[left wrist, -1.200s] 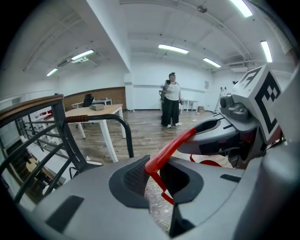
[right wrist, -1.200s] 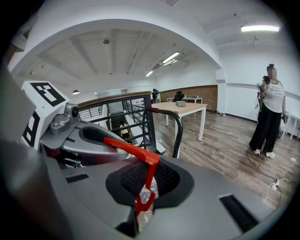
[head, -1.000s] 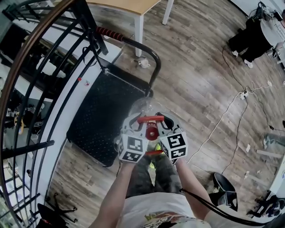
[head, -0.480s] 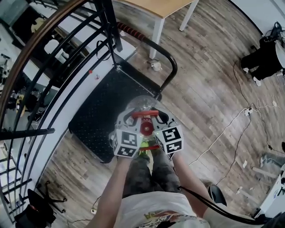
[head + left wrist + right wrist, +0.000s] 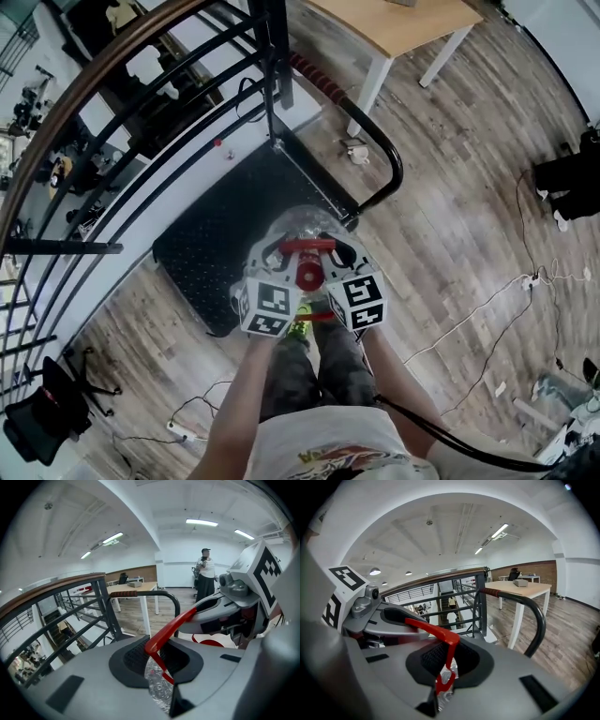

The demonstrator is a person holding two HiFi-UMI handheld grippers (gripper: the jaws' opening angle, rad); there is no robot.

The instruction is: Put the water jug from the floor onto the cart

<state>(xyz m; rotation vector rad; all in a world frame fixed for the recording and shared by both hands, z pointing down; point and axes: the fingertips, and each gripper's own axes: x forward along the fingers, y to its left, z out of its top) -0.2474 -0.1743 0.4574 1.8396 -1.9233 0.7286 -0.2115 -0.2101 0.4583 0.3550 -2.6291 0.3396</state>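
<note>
In the head view, most of the water jug (image 5: 305, 223) is hidden beneath the left gripper (image 5: 274, 255) and the right gripper (image 5: 339, 255). Only its clear shoulder, red handle (image 5: 307, 247) and cap are seen. The near corner of the cart (image 5: 211, 244) is covered by them, and whether the jug rests on anything cannot be told. The tabletop (image 5: 398, 23) is cut off by the top edge, and a person in dark clothing (image 5: 572, 178) by the right edge. In the left gripper view, the jug is reduced to a sliver of crinkled plastic between the jaws, and the handle's far end is hidden inside the right gripper. In the right gripper view, figures (image 5: 451, 609) beyond the railing (image 5: 479, 604) are too small to be made out.
</note>
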